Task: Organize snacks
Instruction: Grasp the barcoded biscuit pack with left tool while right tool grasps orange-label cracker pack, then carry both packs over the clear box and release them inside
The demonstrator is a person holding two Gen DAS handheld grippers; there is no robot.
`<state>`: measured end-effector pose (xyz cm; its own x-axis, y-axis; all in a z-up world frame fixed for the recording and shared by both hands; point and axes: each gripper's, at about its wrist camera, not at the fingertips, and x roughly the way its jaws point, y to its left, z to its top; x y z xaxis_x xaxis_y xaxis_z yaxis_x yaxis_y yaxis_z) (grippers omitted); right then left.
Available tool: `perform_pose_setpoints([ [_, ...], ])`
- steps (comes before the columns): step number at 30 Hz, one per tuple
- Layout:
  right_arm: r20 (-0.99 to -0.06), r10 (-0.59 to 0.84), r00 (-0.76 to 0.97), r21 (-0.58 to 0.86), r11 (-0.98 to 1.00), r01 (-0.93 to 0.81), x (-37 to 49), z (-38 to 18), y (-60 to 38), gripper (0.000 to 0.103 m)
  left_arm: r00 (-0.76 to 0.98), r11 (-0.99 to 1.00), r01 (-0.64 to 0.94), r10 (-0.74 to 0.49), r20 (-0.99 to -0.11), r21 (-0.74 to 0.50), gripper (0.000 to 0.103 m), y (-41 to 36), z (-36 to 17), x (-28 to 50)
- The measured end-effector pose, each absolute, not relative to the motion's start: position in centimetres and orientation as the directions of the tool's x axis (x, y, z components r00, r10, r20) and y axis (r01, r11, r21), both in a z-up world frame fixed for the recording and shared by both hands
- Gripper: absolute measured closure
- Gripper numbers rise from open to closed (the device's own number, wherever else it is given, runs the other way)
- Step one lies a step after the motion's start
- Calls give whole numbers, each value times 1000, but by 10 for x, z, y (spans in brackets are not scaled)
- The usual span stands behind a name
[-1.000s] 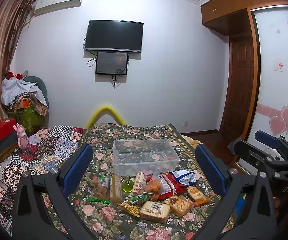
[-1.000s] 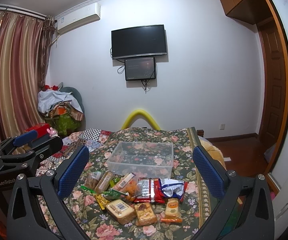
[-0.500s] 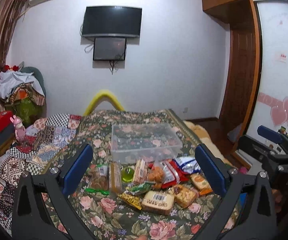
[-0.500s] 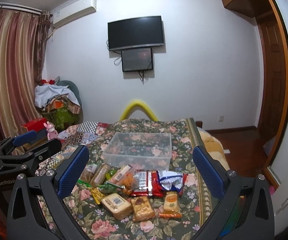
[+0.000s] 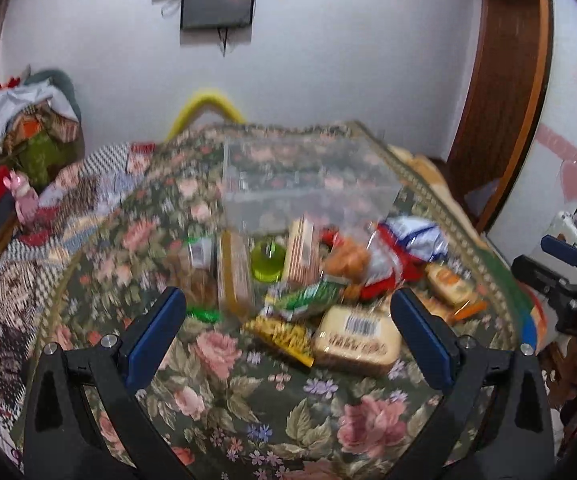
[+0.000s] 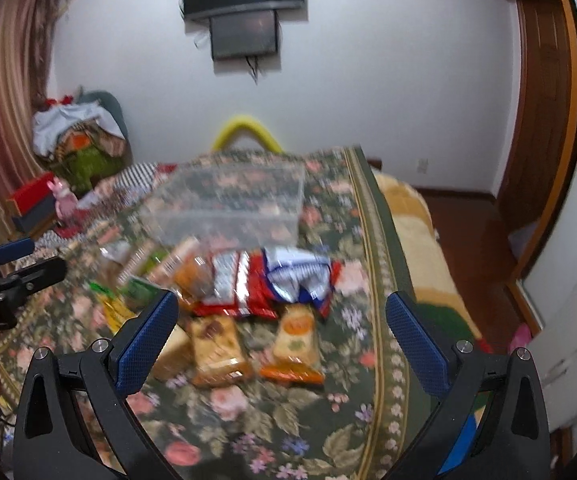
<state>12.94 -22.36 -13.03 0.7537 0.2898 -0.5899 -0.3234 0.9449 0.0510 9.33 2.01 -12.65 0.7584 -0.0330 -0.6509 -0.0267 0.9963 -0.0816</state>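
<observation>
A floral bed [image 5: 224,396] spreads under both tongs. Beyond them sits a clear bin [image 5: 308,184], empty as far as the blur shows. The snacks [image 5: 320,276] lie in a heap between bin and tongs. The left tongs [image 5: 288,332] and right tongs [image 6: 282,330] both hover wide apart, holding nothing.

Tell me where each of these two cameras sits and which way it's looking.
Left wrist: on the left hand-held gripper, looking forward and down at the snacks; its open blue fingers frame the view, right hand-held gripper at the right edge.
Right wrist: on the right hand-held gripper, same direction; left hand-held gripper at the left edge.
Shared: clear plastic bin, floral cloth.
</observation>
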Motion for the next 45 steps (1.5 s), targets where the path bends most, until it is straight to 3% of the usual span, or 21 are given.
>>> perform_pose_setpoints([
  [10, -706, 276, 652, 93, 949, -301, 161, -172, -234, 6, 632, 987, 23, -136, -763, -157, 0, 2, -178, 126],
  [26, -767, 356, 534, 184, 919, -348, 187, -207, -230, 40, 569, 977, 101, -210, -795, -186, 5, -28, -208, 155],
  [31, -777, 385, 497, 215, 906, -366, 193, -215, -223, 47, 570, 985, 118, -174, -803, -129, 5, -38, -216, 157],
  [35, -778, 378, 502, 211, 910, -357, 195, -216, -222, 61, 584, 986, 127, -159, -796, -105, 5, -42, -218, 157],
  [38, -774, 382, 505, 220, 910, -350, 195, -215, -222, 64, 591, 985, 123, -170, -788, -120, 15, -41, -217, 157],
  [39, -774, 381, 506, 220, 911, -350, 196, -215, -223, 65, 591, 983, 129, -183, -785, -132, 25, -41, -216, 157],
  [45, -769, 380, 514, 224, 913, -341, 192, -208, -229, 69, 573, 980, 104, -197, -796, -167, 26, -39, -213, 158],
])
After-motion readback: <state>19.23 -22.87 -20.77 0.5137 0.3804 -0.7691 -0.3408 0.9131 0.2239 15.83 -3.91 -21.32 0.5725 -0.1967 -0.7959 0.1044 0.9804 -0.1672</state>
